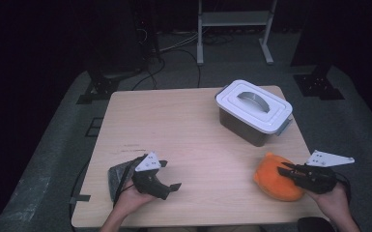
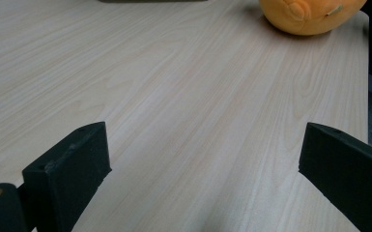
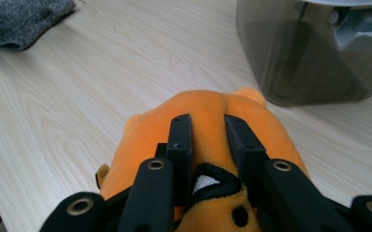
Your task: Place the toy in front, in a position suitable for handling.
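Plush toy (image 3: 207,116), orange, lies at the tabletop's (image 1: 193,130) near right edge, pinched in our right gripper (image 3: 207,128) jaws; left gripper (image 2: 203,164) gapes empty. We should lift slowly, grip firm, toward the lidded bin (image 1: 253,111).

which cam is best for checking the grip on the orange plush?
Right gripper view: the right gripper pinches a fold of the orange plush up close. High view shows the whole plush at the table edge, contact hidden. Left gripper view catches its far side.
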Demonstrator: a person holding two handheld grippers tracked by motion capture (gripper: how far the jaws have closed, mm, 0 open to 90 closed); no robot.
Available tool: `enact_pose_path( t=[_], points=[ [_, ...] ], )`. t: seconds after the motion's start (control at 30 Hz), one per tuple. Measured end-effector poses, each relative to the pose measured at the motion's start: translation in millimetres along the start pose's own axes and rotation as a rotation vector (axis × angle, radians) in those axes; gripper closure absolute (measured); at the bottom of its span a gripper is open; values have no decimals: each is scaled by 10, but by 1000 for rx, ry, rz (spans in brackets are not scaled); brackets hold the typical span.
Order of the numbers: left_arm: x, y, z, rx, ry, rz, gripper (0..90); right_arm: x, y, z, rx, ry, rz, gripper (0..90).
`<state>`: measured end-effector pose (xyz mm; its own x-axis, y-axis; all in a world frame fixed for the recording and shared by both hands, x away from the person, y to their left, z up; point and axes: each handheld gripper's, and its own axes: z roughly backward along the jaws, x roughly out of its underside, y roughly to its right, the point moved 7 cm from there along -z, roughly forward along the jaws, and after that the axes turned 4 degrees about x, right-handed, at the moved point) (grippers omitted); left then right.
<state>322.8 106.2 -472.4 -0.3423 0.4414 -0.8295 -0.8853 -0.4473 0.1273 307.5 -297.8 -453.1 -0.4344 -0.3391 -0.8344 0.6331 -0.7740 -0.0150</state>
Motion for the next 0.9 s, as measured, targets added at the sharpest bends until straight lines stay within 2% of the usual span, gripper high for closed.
enact_pose_path(
  t=[0.4, 0.57, 0.9],
  points=[
    [5, -29, 19, -7, 4, 6, 36, -89, -9, 34, -27, 9, -22, 741],
    [8, -46, 37, -7, 5, 7, 36, -142, 10, 52, -22, -3, -12, 749],
    [3, -56, 53, -11, 13, 13, 36, -327, -13, 111, -46, 20, -14, 751]
  ],
)
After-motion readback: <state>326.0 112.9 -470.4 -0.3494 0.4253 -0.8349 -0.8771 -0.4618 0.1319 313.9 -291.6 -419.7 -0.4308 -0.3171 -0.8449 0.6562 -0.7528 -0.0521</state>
